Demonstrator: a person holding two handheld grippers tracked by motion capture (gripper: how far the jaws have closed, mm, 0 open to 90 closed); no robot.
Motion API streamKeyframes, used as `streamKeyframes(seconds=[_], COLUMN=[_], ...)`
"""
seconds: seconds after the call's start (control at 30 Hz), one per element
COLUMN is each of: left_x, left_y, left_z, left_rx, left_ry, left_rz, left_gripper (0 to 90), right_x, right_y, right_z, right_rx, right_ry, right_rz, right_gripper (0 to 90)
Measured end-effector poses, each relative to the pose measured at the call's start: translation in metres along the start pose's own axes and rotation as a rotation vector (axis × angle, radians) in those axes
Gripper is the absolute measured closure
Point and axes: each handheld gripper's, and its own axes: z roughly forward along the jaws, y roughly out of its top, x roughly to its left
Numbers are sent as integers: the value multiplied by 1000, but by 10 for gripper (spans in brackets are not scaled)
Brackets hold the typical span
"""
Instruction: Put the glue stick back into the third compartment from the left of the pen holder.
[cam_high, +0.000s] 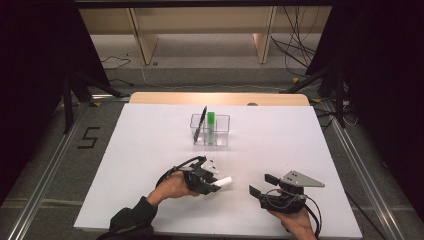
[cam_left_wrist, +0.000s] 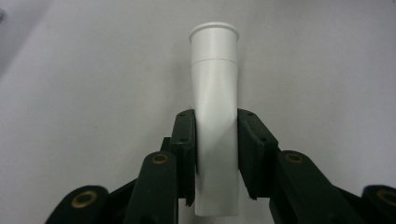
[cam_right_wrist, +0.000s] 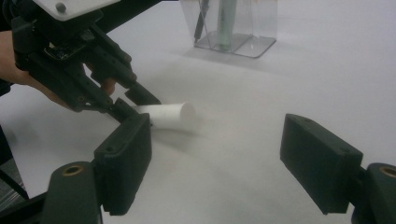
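A white plastic tube (cam_left_wrist: 215, 84) with a flared rim lies low over the white table (cam_high: 150, 150), and my left gripper (cam_left_wrist: 215, 116) is shut on its middle, both pads pressing its sides. In the high view the left gripper (cam_high: 215, 183) sits at the front centre with the tube (cam_high: 226, 181) sticking out to the right. My right gripper (cam_high: 259, 184) rests at the front right, pointing left toward the tube. Its jaws stand wide apart and hold nothing. In the right gripper view, the right gripper (cam_right_wrist: 217, 140) faces the tube's end (cam_right_wrist: 170, 115).
A clear two-compartment holder (cam_high: 223, 131) stands at the table's middle back, with a black pen (cam_high: 201, 122) in its left part and a green marker (cam_high: 211, 120) in its right part. A wooden ledge (cam_high: 220, 98) borders the far edge.
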Motion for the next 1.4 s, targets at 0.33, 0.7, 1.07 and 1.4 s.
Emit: streamKeyframes(seconds=[0.33,0.7,1.07,1.4], left_x=[-6,-15,-23,-29], left_y=[-15,-21,-27,-31], left_z=[-6,-17,-21,-21], left_rx=[-134,-304,-353,-400], left_ry=[84,134,155,158], left_rz=[-90,-210,-244,-272], left_gripper=[697,696,696,696], right_x=[6,10,16,22], right_y=[-2,-1,-1,3], right_z=[6,10,20,36], right_rx=[6,-15,-25,-1], right_ry=[28,65,95,175], right_rz=[19,79,152,241], right_gripper=[264,269,278,284])
